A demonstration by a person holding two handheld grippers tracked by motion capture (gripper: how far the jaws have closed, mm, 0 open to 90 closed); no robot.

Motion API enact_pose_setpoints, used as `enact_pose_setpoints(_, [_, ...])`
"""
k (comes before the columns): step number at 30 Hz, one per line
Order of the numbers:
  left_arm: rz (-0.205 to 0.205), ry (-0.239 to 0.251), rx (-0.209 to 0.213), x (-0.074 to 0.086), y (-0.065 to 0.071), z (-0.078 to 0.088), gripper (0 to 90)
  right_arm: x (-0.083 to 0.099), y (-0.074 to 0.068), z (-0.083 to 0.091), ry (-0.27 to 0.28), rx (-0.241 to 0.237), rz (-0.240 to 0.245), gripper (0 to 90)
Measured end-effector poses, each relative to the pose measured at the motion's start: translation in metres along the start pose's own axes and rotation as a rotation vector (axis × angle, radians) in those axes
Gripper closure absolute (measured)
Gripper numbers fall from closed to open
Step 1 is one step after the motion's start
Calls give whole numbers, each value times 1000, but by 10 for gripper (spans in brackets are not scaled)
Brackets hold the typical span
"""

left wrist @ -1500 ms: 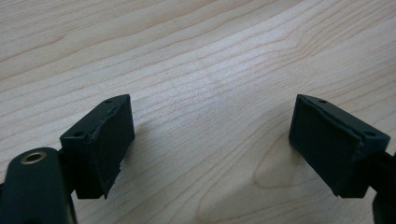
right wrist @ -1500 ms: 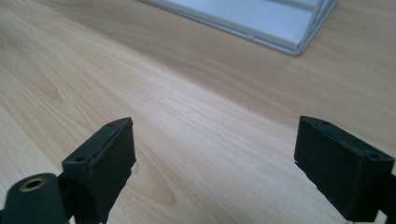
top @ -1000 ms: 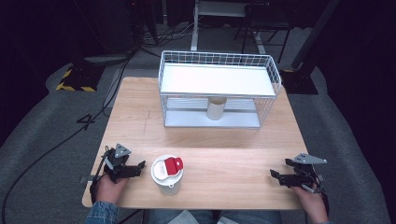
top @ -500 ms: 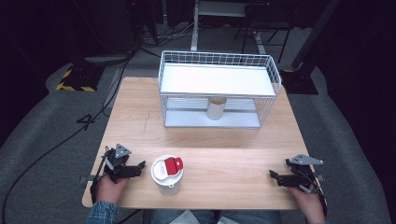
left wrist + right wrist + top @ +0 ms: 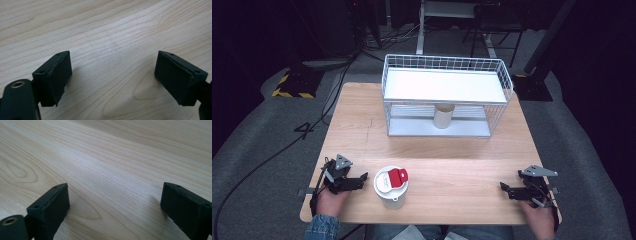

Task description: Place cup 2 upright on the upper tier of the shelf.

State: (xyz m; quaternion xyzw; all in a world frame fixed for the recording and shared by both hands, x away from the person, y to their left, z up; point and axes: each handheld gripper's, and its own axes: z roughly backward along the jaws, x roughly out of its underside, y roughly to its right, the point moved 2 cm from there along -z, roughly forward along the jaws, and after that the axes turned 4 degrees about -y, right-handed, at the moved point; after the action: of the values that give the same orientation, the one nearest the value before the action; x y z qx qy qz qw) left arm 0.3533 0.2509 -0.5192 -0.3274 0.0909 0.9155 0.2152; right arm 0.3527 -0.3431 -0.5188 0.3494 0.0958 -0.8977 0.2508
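A white cup [image 5: 391, 186] with a white lid and a red tab stands near the wooden table's [image 5: 462, 165] front edge. My left gripper [image 5: 361, 181] rests on the table just left of the cup and points toward it. Its jaws stand apart with bare wood between them [image 5: 113, 82], so it is open. My right gripper [image 5: 506, 189] lies at the front right corner and points left. Its jaws have just been opening, and between them is bare wood [image 5: 115, 207].
A white wire rack [image 5: 444, 85] with a flat white shelf stands at the back of the table. A small beige cylinder [image 5: 443, 116] stands on its lower level. Dark floor and cables surround the table.
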Motion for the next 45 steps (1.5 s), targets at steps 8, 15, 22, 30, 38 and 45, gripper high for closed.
enact_pose_setpoints(8, [-16, -7, 15, 0, 1, 0, 92, -2, 0, -2, -7, -7, 5, 57])
enact_pose_setpoints(15, [-1, 48, 42, 1, 2, 12, 92, -3, 0, -3, -7, -4, 2, 53])
enact_pose_setpoints(22, [-48, 125, 55, 1, 14, 34, 97, -3, 0, -3, -8, -3, 1, 53])
enact_pose_setpoints(30, [-82, 195, 117, 5, 27, 58, 102, -3, 0, -4, -7, -2, -3, 53])
enact_pose_setpoints(38, [-89, 250, 137, 14, 39, 75, 102, -5, 0, -5, -7, 5, -5, 53])
enact_pose_setpoints(45, [-112, 301, 182, 21, 54, 87, 102, -5, 0, -5, -6, 6, -5, 53])
